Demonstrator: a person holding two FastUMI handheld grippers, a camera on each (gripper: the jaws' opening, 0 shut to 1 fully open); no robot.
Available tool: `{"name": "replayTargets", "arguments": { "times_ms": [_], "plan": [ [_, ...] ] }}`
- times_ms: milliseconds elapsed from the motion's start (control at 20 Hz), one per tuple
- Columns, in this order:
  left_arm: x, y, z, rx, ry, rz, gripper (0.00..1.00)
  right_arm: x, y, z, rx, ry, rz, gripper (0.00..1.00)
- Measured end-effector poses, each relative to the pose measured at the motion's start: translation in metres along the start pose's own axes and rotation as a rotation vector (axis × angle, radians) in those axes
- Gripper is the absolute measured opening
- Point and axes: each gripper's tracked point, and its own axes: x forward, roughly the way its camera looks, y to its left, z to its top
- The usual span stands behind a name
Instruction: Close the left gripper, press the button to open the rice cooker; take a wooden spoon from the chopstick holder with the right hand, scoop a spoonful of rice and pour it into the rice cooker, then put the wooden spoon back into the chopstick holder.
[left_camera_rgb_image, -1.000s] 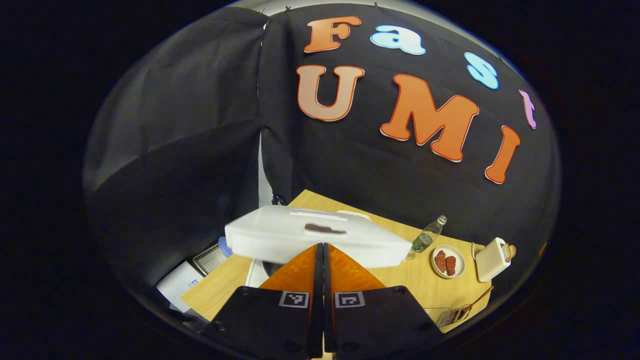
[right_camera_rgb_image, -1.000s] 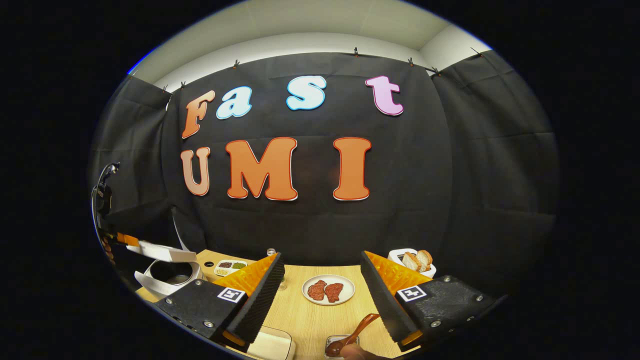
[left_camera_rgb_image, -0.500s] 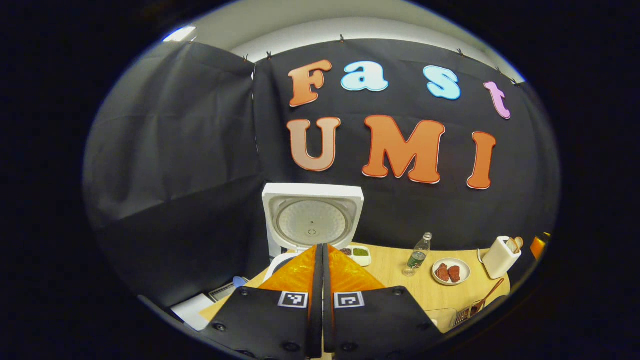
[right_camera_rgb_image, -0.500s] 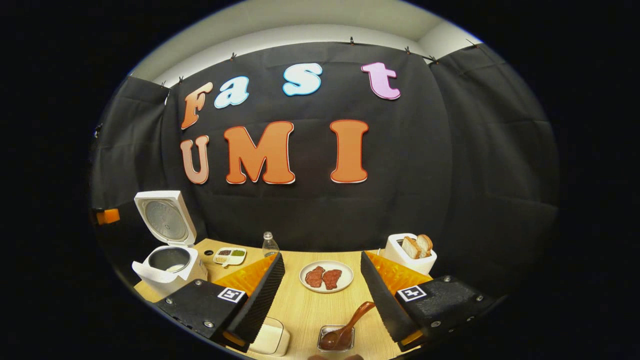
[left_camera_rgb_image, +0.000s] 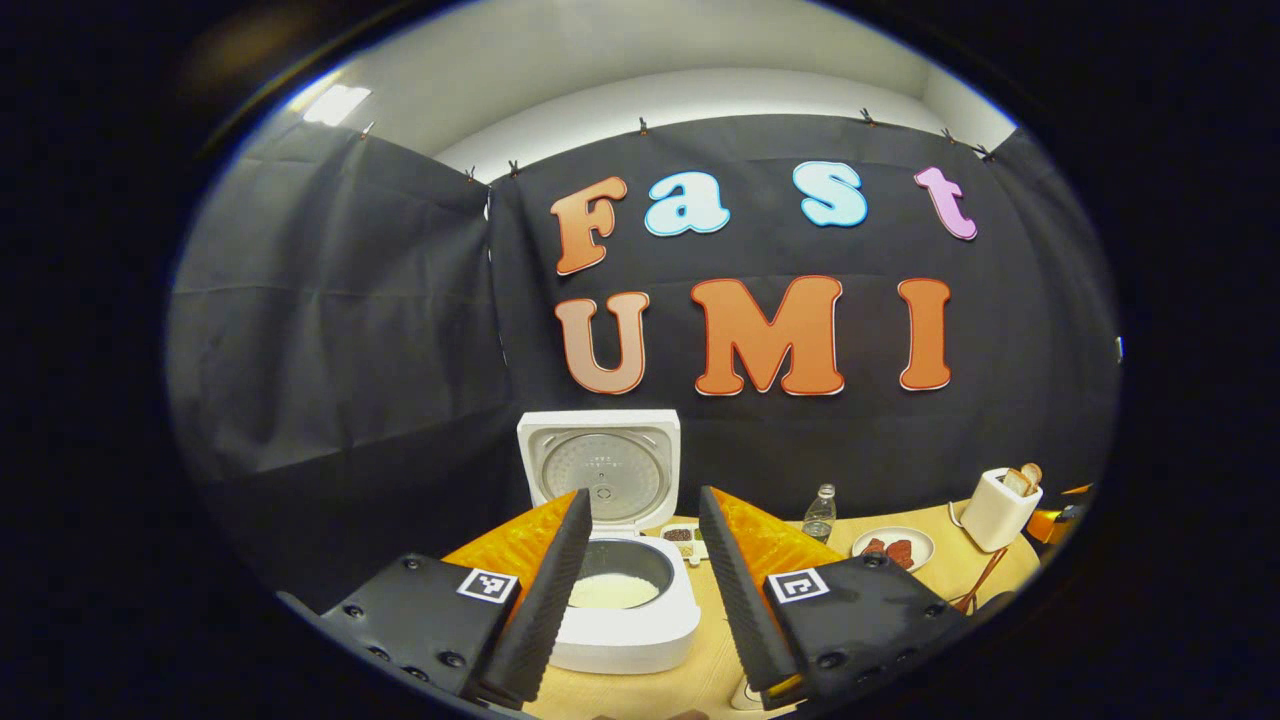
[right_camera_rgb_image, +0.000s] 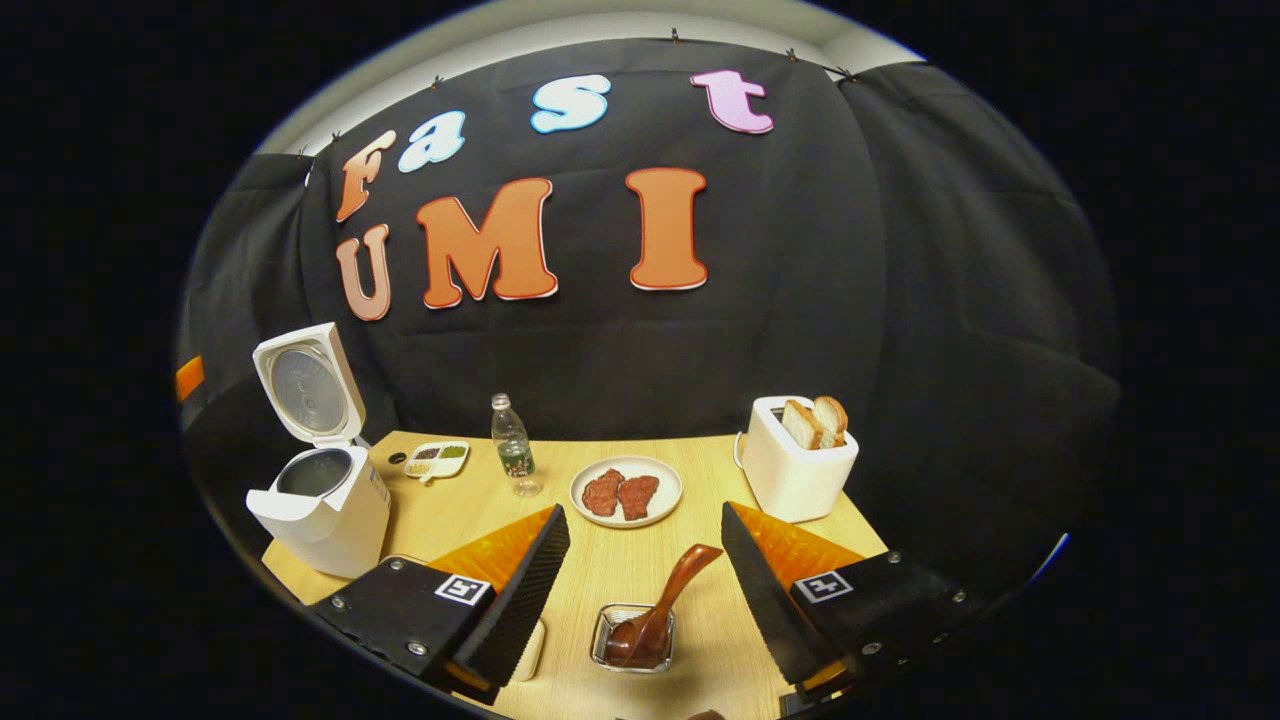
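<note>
Your left gripper (left_camera_rgb_image: 640, 535) has its jaws spread wide and holds nothing; its ribbed black pads with orange backs frame the white rice cooker (left_camera_rgb_image: 622, 605), whose lid stands upright and whose dark inner pot shows a pale layer at the bottom. Your right gripper (right_camera_rgb_image: 642, 545) is also spread wide and empty. Between its fingers, lower on the wooden table (right_camera_rgb_image: 470, 505), the smooth brown wooden spoon (right_camera_rgb_image: 660, 605) leans in the small clear square chopstick holder (right_camera_rgb_image: 632, 640). I can read no label.
</note>
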Motion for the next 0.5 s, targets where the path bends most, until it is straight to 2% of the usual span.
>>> {"name": "replayTargets", "arguments": {
  "times_ms": [200, 300, 400, 500],
  "plan": [
    [-0.013, -0.015, -0.006, -0.002, 0.013, 0.014, 0.89, 0.028, -0.017, -0.041, 0.041, 0.127, -0.001, 0.95],
    [-0.019, -0.02, -0.01, 0.007, 0.028, 0.029, 0.9, 0.046, -0.022, -0.058, 0.062, 0.185, 0.002, 0.95],
    [-0.027, -0.024, -0.012, 0.023, 0.037, 0.043, 1.0, 0.062, -0.026, -0.073, 0.079, 0.247, 0.0, 0.94],
    [-0.034, -0.025, -0.014, 0.045, 0.049, 0.06, 0.96, 0.078, -0.025, -0.087, 0.097, 0.302, 0.007, 0.94]
  ]
}}
